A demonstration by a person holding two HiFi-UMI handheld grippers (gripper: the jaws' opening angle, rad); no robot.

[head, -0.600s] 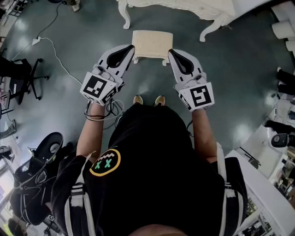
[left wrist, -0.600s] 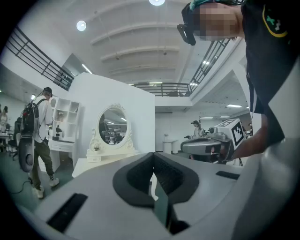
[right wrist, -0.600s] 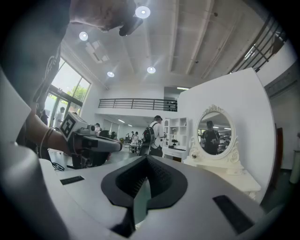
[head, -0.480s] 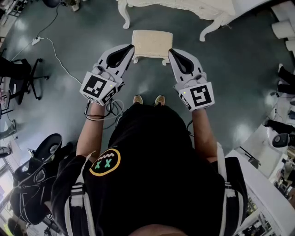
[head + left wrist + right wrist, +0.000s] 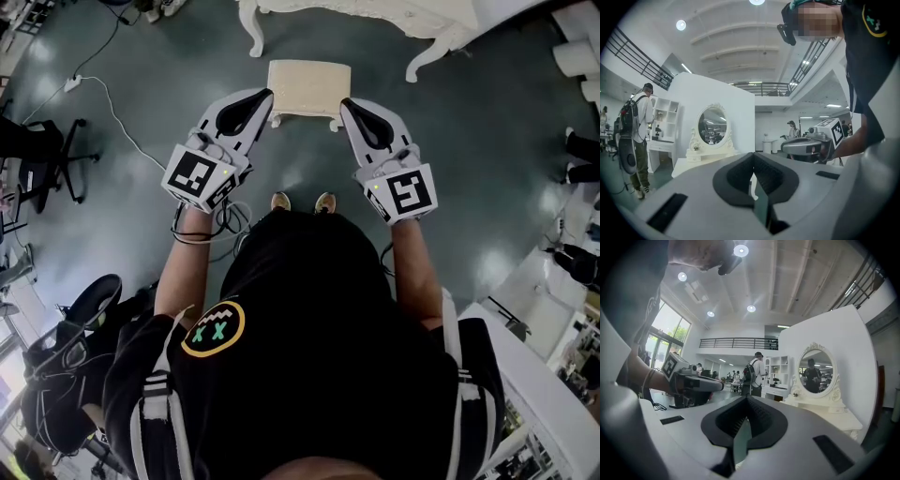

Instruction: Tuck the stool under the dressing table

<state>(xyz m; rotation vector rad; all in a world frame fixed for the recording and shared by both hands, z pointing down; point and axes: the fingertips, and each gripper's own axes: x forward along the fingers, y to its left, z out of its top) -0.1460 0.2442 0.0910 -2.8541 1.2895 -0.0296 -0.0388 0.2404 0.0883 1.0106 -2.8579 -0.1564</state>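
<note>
head view: stool (image 5: 308,89) near dressing table (image 5: 394,11)

The stool (image 5: 309,86) is small and cream, with a rectangular padded top. It stands upright on the grey floor (image 5: 169,56), just in front of the dressing table (image 5: 375,11) and in line with the gap between the table's curved legs, not yet under its top. The dressing table is white and ornate and carries an oval mirror (image 5: 815,369).

**Stool at 12 o'clock, table beyond it**

In the head view, the stool (image 5: 309,86) stands on the floor (image 5: 187,56) at 12 o'clock from the person's shoes (image 5: 324,202). It is apart from the dressing table (image 5: 427,23), which lies beyond it toward 12 to 1 o'clock. The left gripper (image 5: 266,95) is at the stool's 8 o'clock corner, and the right gripper (image 5: 345,101) at its 4 o'clock corner. An office chair (image 5: 47,155) sits well apart at 9 o'clock.
</note>
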